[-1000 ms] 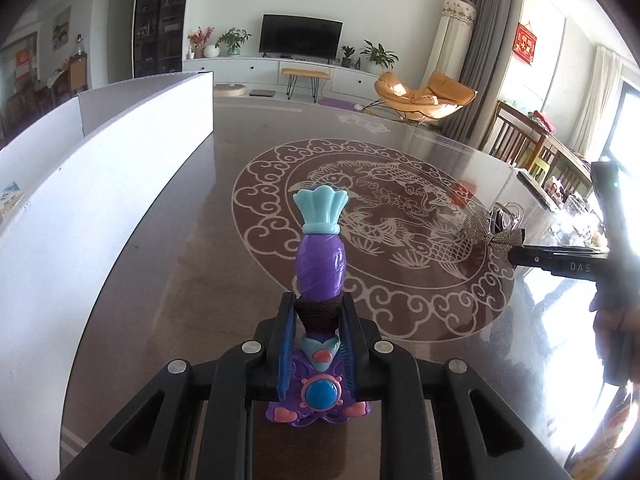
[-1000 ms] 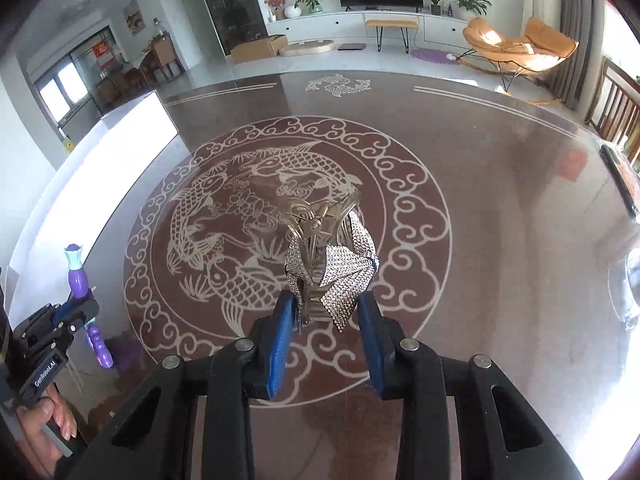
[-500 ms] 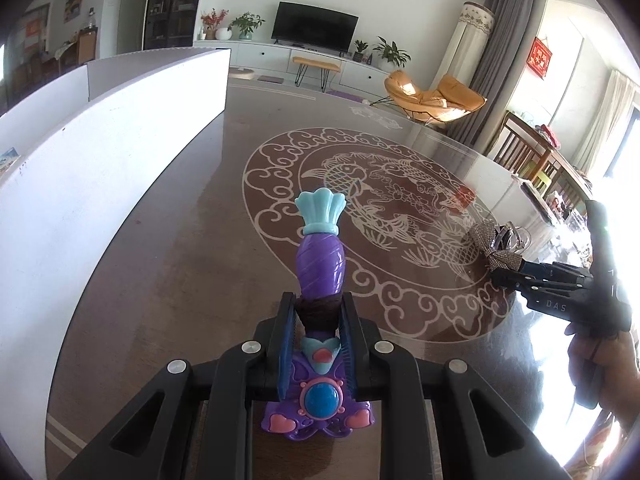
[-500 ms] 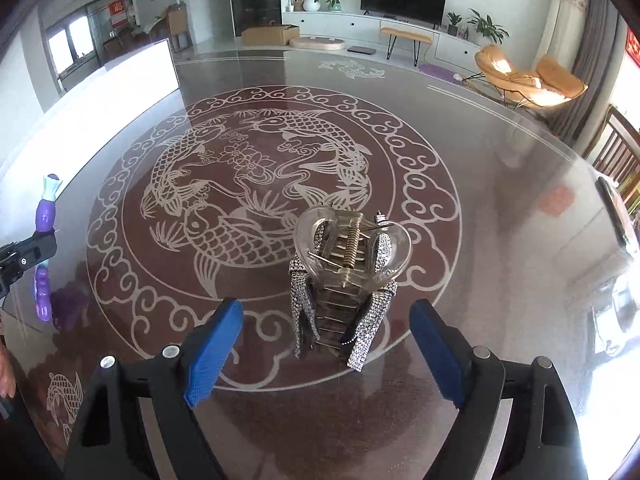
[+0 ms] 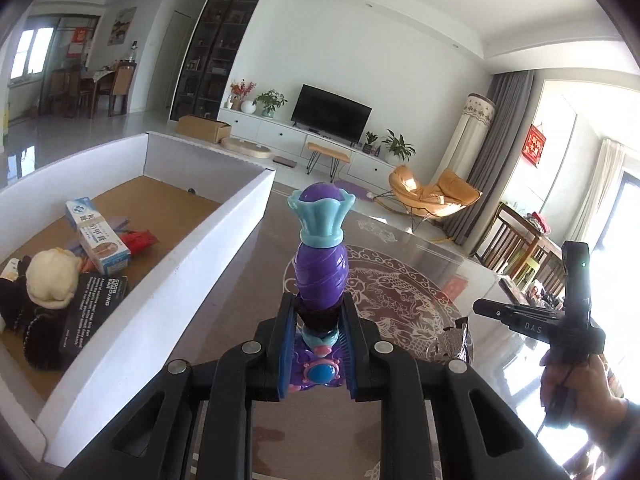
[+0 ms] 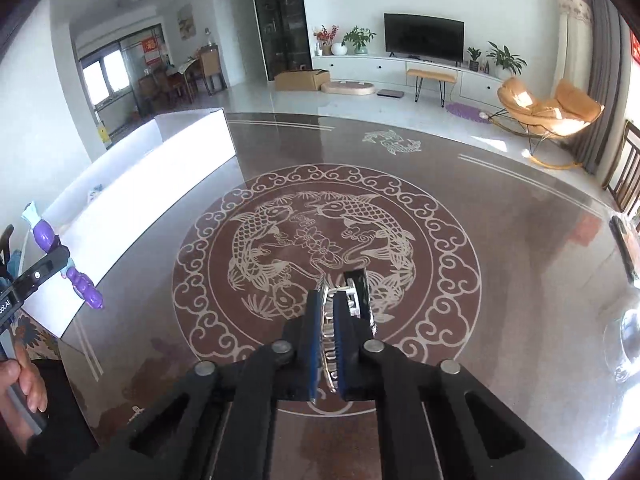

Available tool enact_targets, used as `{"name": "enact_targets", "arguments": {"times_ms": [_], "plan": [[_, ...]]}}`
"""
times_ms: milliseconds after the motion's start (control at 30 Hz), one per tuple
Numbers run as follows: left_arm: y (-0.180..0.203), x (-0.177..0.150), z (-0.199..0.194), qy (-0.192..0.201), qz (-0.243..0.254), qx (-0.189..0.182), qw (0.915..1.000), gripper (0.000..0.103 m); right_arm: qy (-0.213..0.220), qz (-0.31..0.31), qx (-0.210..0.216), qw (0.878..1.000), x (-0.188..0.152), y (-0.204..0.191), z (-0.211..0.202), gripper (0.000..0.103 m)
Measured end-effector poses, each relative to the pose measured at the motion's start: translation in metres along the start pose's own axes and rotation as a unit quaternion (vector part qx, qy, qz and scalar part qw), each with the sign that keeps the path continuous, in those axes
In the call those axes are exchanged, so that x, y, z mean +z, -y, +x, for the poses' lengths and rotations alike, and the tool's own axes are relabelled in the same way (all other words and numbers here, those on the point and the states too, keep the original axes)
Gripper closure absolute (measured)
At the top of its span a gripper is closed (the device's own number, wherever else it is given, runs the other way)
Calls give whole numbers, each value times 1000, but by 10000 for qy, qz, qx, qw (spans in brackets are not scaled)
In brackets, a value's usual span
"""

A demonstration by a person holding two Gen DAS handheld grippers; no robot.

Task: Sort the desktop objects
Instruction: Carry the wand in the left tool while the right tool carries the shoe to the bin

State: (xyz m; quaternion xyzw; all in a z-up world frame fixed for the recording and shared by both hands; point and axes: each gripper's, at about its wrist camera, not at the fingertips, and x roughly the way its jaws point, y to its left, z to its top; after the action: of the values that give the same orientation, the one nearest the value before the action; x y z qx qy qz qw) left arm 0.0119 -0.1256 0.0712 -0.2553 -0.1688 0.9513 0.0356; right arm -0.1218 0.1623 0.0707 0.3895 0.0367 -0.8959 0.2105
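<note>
My left gripper (image 5: pixel 319 322) is shut on a purple toy wand (image 5: pixel 321 264) with a light blue crown tip, held upright in the air to the right of the white box (image 5: pixel 168 280). The wand also shows at the left edge of the right wrist view (image 6: pixel 48 236). My right gripper (image 6: pixel 330 312) is shut on a rhinestone hair clip (image 6: pixel 352 296) and holds it above the dark table (image 6: pixel 480 208). The clip (image 5: pixel 454 340) and the right gripper (image 5: pixel 486 308) show in the left wrist view at the right.
The white box holds a toothpaste carton (image 5: pixel 98 240), a black box (image 5: pixel 94 312), a cream plush toy (image 5: pixel 50 280) and a red item (image 5: pixel 138 240). A glass object (image 6: pixel 626 340) sits at the table's right edge. The table carries a koi medallion (image 6: pixel 320 240).
My right gripper closed on the hair clip and lifted it off the table. My left gripper rose with the wand, so the box's inside now shows.
</note>
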Motion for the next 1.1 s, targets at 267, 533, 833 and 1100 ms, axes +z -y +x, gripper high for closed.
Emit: {"name": "enact_targets", "arguments": {"times_ms": [267, 533, 833, 1100], "plan": [[-34, 28, -46, 258, -144, 224, 9993, 83, -25, -326, 80, 9994, 28, -39, 4, 45], [-16, 3, -41, 14, -96, -68, 9999, 83, -496, -1465, -641, 9859, -38, -23, 53, 0], [-50, 39, -47, -155, -375, -10, 9992, 83, -449, -153, 357, 9982, 4, -6, 40, 55], [-150, 94, -29, -600, -608, 1244, 9885, 83, -128, -1160, 1923, 9744, 110, -207, 37, 54]]}}
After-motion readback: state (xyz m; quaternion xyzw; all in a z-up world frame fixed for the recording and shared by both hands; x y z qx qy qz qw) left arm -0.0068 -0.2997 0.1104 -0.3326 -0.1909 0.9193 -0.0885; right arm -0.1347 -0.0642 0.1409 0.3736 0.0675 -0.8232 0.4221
